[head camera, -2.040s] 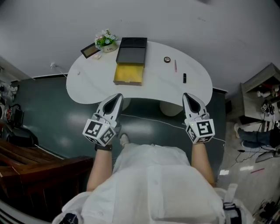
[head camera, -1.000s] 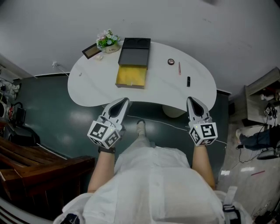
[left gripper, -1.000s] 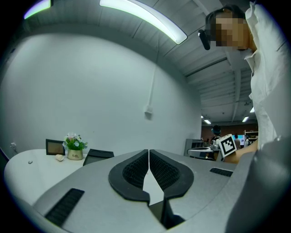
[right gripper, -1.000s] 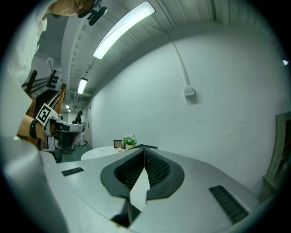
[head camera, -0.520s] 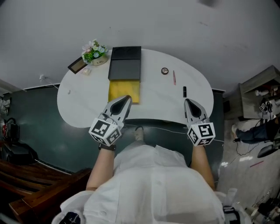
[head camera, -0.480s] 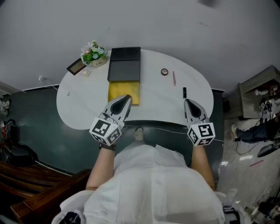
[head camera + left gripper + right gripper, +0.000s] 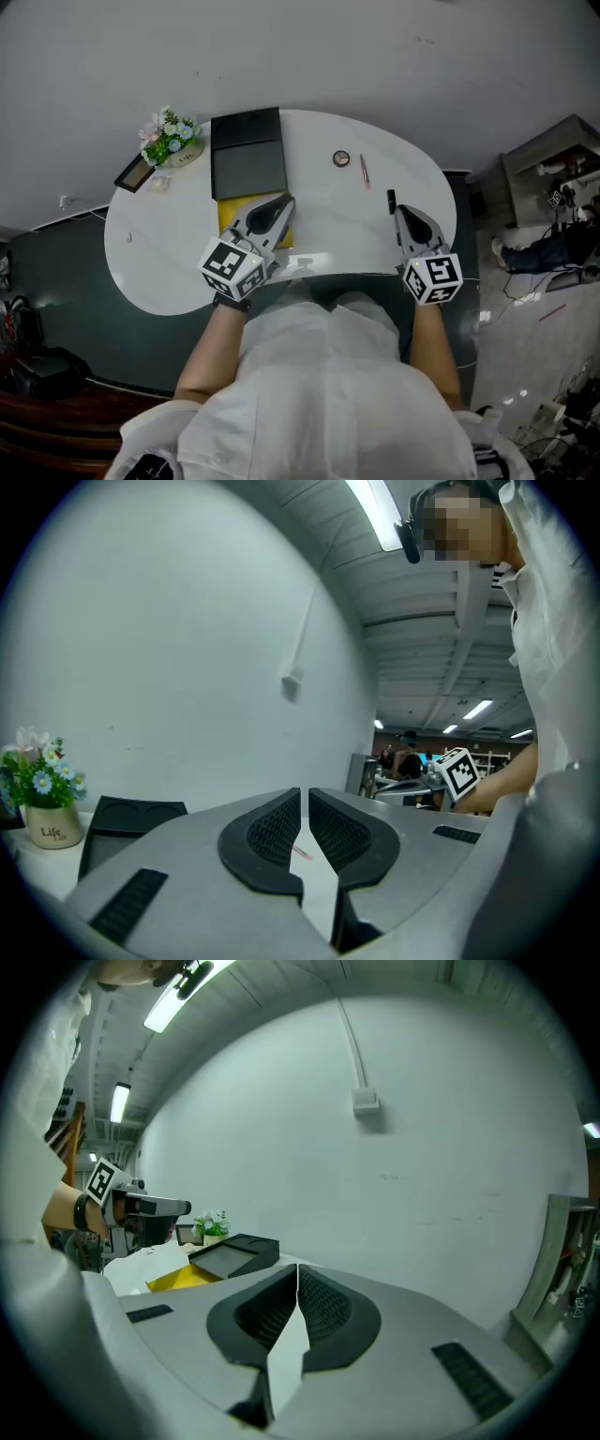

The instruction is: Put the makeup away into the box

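Observation:
On the white table [image 7: 169,244] stands the box: its black lid [image 7: 248,155] lies open at the back and its yellow inside [image 7: 231,217] faces me. A round compact [image 7: 341,158], a pink pencil [image 7: 364,171] and a small black tube [image 7: 391,200] lie to the right of it. My left gripper [image 7: 284,202] hovers over the yellow part, shut and empty; the pink pencil [image 7: 300,852] shows past its jaws. My right gripper [image 7: 401,211] is shut and empty, its tips just short of the black tube. The right gripper view shows the box [image 7: 183,1279] at the left.
A small pot of flowers [image 7: 169,141] and a dark picture frame [image 7: 136,173] stand at the table's back left corner. A grey wall rises behind the table. Shelving with clutter [image 7: 553,178] stands to the right, past the table's end.
Both grippers have come forward from in front of the table's near edge to over its top. The left one now covers part of the yellow box, and the right one nears the black tube.

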Demonstrator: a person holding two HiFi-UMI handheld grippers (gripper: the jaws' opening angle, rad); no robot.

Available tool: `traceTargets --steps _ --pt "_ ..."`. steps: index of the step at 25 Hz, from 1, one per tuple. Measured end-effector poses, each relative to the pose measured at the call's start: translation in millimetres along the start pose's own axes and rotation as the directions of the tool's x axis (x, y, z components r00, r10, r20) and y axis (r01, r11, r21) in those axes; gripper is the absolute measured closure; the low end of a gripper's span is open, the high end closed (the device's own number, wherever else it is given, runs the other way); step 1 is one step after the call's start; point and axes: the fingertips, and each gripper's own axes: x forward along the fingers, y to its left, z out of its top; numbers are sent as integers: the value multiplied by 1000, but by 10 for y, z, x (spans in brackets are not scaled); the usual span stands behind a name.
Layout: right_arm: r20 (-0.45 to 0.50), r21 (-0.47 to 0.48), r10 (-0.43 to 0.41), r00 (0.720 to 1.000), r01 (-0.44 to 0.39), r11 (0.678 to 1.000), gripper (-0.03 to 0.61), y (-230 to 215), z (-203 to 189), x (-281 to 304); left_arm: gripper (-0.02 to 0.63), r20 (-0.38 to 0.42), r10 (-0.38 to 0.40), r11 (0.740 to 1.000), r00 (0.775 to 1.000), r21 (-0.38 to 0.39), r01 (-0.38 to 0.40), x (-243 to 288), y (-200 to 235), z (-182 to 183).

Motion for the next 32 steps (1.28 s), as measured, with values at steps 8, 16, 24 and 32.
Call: traceTargets --steps 8,16,24,32 --pt "-68 8 -13 998 14 1000 568 -301 -221 192 592 -76 -88 996 993 -5 88 555 -91 -276" --pt "-196 57 27 980 -16 998 566 -486 -733 398 592 -133 -88 995 987 -58 81 1040 -208 -562" --pt "-297 105 33 954 -2 994 525 -675 -1208 616 592 -189 -110 991 976 -95 93 1366 -253 -894" --pt "-412 131 20 911 38 991 482 -838 -1577 761 592 -205 -106 988 973 -129 80 1543 -257 -1041"
